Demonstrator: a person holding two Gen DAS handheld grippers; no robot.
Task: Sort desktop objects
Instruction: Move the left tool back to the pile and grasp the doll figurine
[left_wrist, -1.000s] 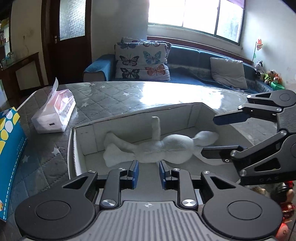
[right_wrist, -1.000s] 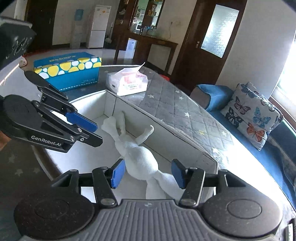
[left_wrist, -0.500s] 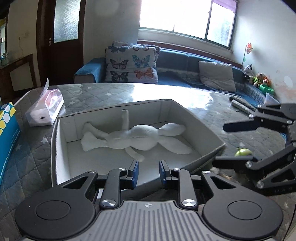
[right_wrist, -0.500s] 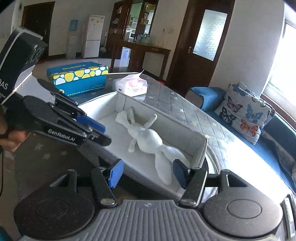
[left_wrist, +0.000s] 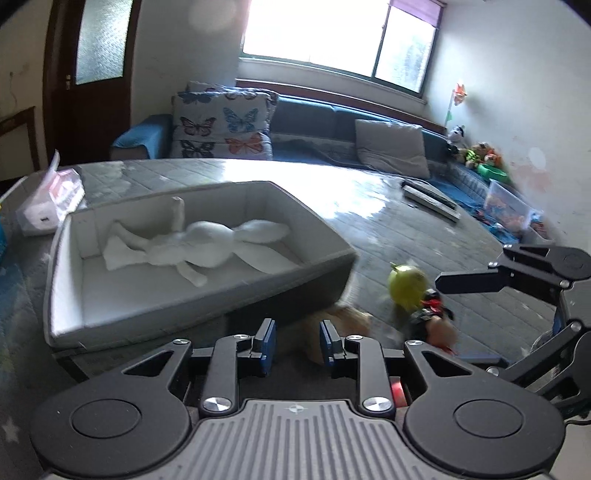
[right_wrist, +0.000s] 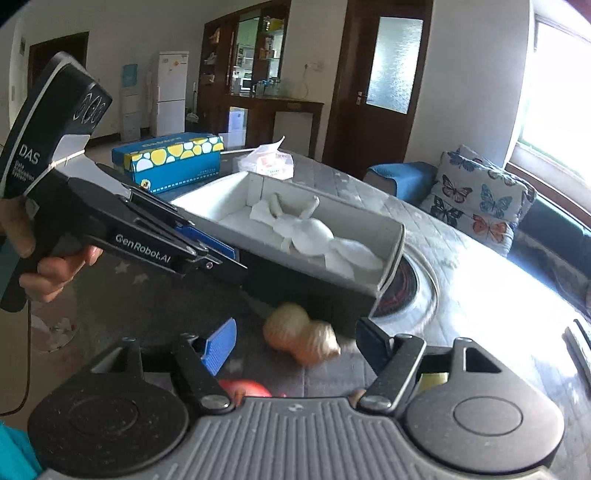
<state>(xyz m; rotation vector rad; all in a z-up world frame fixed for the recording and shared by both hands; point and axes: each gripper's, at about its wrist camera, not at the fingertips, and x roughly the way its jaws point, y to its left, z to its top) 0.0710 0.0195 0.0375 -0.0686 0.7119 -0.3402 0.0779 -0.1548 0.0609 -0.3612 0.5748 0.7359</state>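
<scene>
A white plush rabbit (left_wrist: 207, 245) lies in the grey storage box (left_wrist: 207, 302); both also show in the right wrist view, rabbit (right_wrist: 314, 236) and box (right_wrist: 317, 288). A tan plush toy (right_wrist: 303, 336) lies on the table in front of the box, also seen in the left wrist view (left_wrist: 351, 319). A yellow-green toy (left_wrist: 406, 286) and a dark figure toy (left_wrist: 432, 321) lie to its right. My left gripper (left_wrist: 293, 341) is open a little, empty, above the tan toy. My right gripper (right_wrist: 295, 341) is wide open, empty, just before the tan toy.
A blue-and-yellow tissue box (right_wrist: 173, 160) and a white tissue pack (left_wrist: 51, 203) stand behind the box. A dark flat bar (left_wrist: 430, 197) lies at the far right of the table. A red object (right_wrist: 247, 389) lies close under the right gripper. A sofa (left_wrist: 332, 136) lies beyond.
Both grippers have pulled back out of the box toward the table's near side. The rabbit stays in the box. The tan, green and dark toys have come into view.
</scene>
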